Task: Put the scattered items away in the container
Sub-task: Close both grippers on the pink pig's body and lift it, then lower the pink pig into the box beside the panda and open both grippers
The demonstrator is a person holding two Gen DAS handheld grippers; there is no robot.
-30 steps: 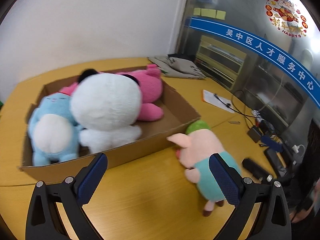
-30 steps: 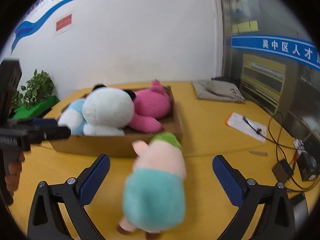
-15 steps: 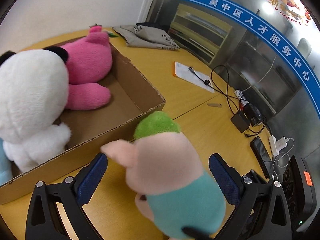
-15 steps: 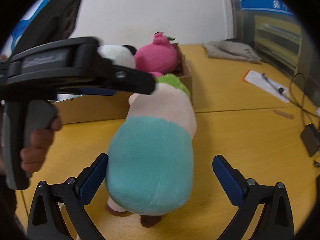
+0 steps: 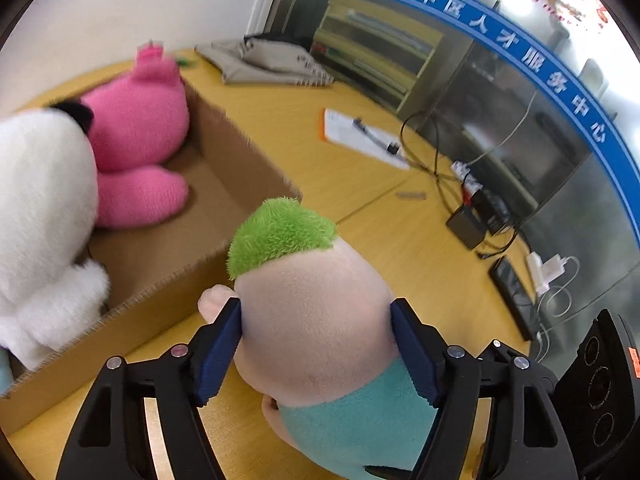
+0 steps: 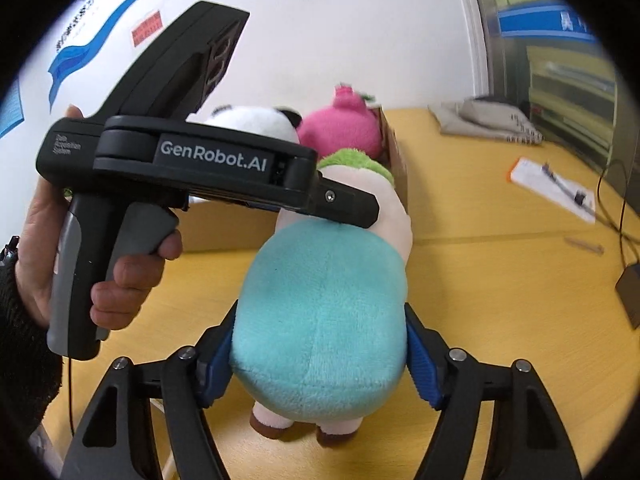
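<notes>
Both grippers are closing on a plush pig [image 6: 320,320] standing on the wooden table [image 6: 500,300]: right gripper [image 6: 319,362] squeezing its teal body, left gripper [image 5: 316,354] its head (green-tufted). Beyond, the cardboard box [image 5: 240,168] holds other plush toys.

Left wrist view: close behind plush pig [image 5: 316,332] head, facing down-forward toward cardboard box [image 5: 248,168], far glass wall. Right wrist view: close behind pig's [image 6: 324,320] body, facing box [image 6: 394,160]. Shared: pig, box, tabletop [image 5: 400,248].
</notes>
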